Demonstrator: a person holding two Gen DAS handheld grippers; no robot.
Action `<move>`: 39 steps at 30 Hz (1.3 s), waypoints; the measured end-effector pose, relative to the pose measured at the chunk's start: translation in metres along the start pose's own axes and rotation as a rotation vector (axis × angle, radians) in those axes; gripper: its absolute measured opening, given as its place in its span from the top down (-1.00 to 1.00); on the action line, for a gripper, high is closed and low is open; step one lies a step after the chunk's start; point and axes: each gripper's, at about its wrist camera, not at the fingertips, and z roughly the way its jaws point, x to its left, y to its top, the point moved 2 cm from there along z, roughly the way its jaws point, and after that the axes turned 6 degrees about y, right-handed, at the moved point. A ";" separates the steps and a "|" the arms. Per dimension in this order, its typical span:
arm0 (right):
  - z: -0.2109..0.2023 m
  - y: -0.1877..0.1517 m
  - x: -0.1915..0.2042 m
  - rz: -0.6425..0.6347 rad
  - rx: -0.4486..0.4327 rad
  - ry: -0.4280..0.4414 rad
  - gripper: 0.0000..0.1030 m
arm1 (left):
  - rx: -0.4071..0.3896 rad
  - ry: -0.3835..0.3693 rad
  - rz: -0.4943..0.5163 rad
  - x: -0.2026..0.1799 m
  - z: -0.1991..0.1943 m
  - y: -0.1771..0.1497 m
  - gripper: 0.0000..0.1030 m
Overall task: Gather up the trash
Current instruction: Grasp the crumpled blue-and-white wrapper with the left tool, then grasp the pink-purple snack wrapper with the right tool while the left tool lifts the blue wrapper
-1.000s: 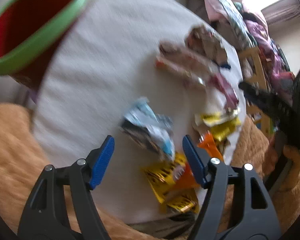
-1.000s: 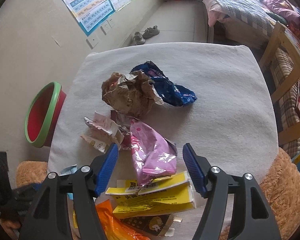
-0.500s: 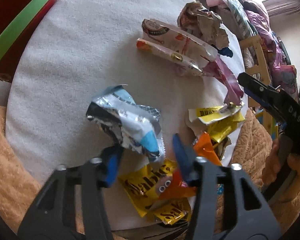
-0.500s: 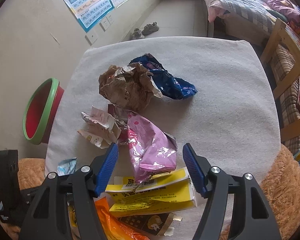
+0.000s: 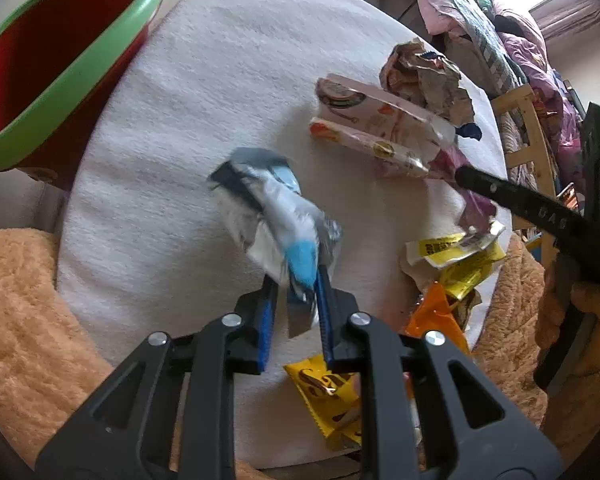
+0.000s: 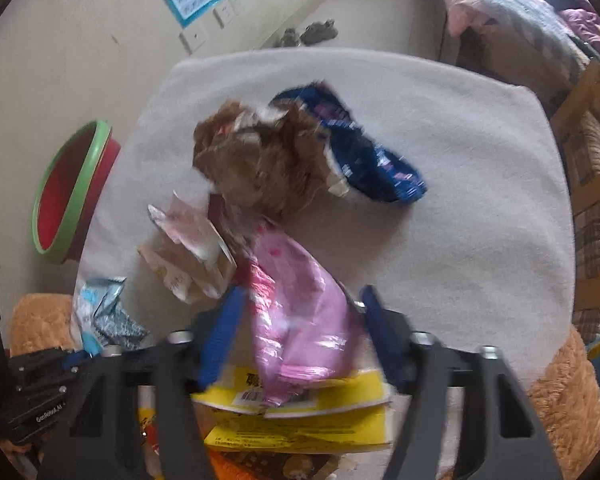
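**Trash collection: first pieces in hand, nothing binned that I can see**

- Left gripper: my jaws have just closed and now pinch the crumpled blue-and-white wrapper, centre of the left view. Item held.
- Right gripper: my jaws have just been closing around the pink bag, lower centre of the right view. The bag lies between them; blur hides whether the pads press it yet.
- Bin, red with a green rim: upper left of the left view, beside the white mat. What shows of its inside looks empty.
- Still on the mat: brown crumpled paper, dark blue wrapper, pale printed packet, yellow packets, orange wrapper.
- Judgement: early stage. One piece secured, one nearly so, most of the pile left to carry to the bin.
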 end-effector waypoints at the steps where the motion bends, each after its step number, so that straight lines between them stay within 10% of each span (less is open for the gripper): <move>1: -0.001 -0.002 0.003 -0.006 0.000 0.008 0.27 | -0.005 0.006 -0.001 0.001 0.000 0.000 0.65; 17: -0.052 -0.004 0.013 0.045 -0.152 0.089 0.49 | -0.045 0.024 -0.027 0.015 -0.005 0.009 0.30; 39: -0.048 -0.005 0.024 0.039 -0.149 0.116 0.48 | -0.202 0.063 -0.046 0.031 -0.033 0.024 0.50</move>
